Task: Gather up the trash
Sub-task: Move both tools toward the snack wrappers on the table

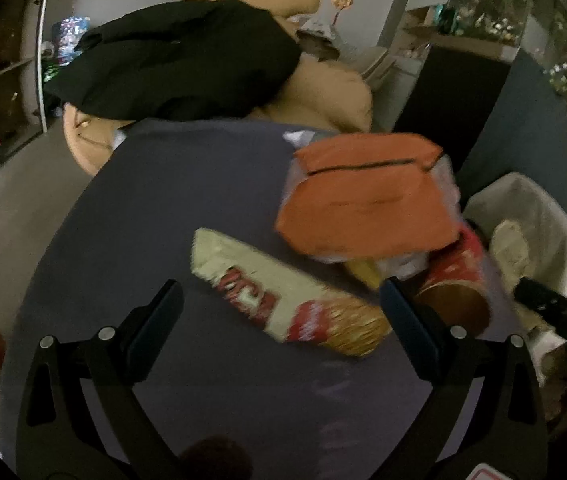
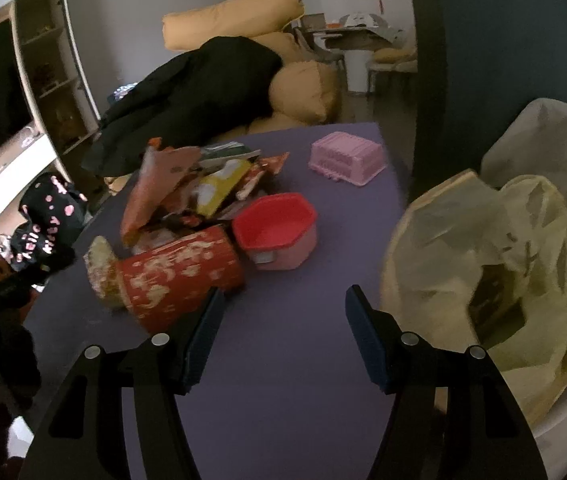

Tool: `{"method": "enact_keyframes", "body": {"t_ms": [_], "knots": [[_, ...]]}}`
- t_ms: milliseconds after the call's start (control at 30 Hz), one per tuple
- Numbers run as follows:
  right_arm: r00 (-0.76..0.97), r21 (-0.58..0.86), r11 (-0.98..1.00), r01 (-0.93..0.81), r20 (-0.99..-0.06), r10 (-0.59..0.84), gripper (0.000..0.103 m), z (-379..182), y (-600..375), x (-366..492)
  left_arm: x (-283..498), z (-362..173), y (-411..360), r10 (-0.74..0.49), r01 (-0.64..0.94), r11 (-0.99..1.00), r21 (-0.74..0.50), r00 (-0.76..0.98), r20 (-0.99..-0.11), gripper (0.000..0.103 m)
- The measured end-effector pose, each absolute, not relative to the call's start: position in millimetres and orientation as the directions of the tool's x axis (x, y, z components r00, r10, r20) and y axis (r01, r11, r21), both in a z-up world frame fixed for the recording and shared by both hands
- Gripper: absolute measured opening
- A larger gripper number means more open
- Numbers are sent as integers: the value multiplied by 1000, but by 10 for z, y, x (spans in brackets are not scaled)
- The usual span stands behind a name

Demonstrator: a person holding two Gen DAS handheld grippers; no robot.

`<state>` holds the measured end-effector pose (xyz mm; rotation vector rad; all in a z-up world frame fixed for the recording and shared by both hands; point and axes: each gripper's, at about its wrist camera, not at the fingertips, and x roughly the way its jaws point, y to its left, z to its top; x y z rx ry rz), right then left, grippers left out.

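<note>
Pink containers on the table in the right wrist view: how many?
2: a ribbed pink box near the table's far edge, and an open pink tub with red rim beside the red can. The wrapper pile may hide others.

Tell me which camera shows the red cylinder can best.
The right wrist view: the red can lies on its side, sharp, its gold-patterned wall fully visible beside the pink box. The left wrist view shows only part of it, blurred and partly hidden behind the left gripper's finger.
</note>
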<state>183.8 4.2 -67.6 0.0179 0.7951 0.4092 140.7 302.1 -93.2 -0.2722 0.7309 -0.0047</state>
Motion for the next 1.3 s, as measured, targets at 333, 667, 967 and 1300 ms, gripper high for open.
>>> {"method": "enact_keyframes", "body": {"t_ms": [333,667,967,1300], "knots": [[551,163,847,-506,-694,463,60,-660,607,1575,1253,-971,3115,-133,-98,949,-300,736,-664,89],[582,135,899,-417,-720,378,60,-759,388,1722,1389,-1078,3120,-159,-172,912,-372,688,-708,84],[620,128,946,-297,-727,293,60,-832,-54,1705,1686,-1240,3106,-188,-233,876,-423,642,-744,77],[540,232,848,-476,-684,490,60,-669,413,1574,1772,-1103,2925,-188,-152,912,-382,673,-716,30]]}}
